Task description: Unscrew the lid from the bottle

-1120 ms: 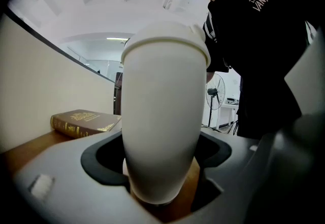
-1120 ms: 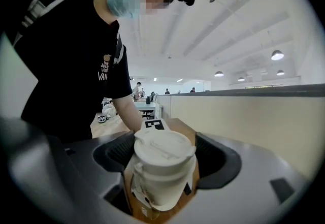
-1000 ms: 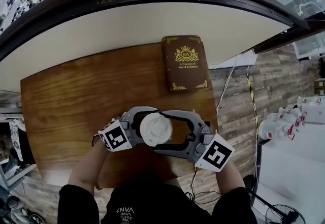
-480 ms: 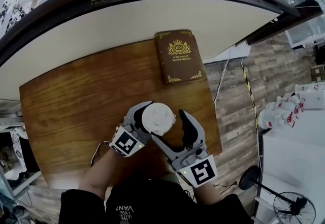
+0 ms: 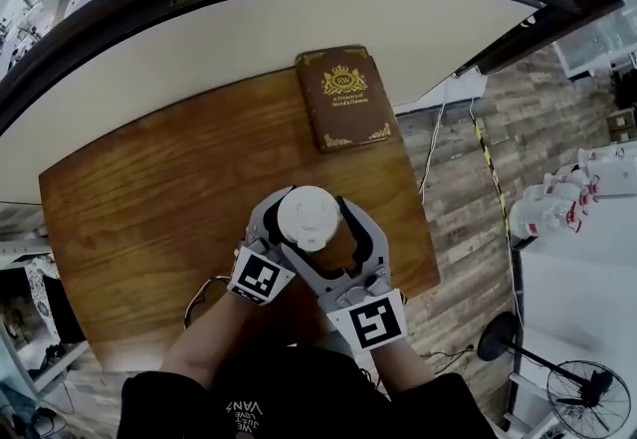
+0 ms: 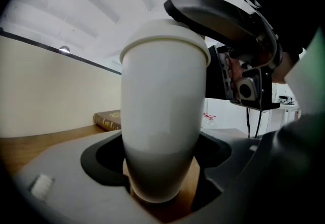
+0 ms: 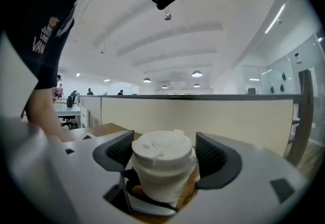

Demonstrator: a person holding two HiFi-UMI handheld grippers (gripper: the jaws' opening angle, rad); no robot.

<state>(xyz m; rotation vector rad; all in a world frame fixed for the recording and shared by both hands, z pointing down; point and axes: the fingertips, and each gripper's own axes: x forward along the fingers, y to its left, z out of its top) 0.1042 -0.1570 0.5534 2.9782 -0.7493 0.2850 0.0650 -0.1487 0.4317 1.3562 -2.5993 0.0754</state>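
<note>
While the white bottle point(image 6: 160, 116) stands upright on the wooden table point(image 5: 149, 198), the left gripper point(image 6: 161, 190) clamps its lower body. Right gripper point(image 7: 162, 164) has its jaws drawn in on the white lid point(image 7: 161, 148) (a pad at each side). Brown book point(image 5: 343, 97) lies farther back, apart from the bottle.

- Two grippers: the left hand-held gripper point(image 6: 162, 187) and the right hand-held gripper point(image 7: 165, 167), both at the near edge.
- One bottle point(image 6: 161, 116).
- One lid point(image 5: 309, 218).
- One book point(image 5: 343, 97), far right on the tabletop.
- One tabletop point(image 5: 139, 198).
- One fan point(image 5: 582, 399), on the floor at near right.
</note>
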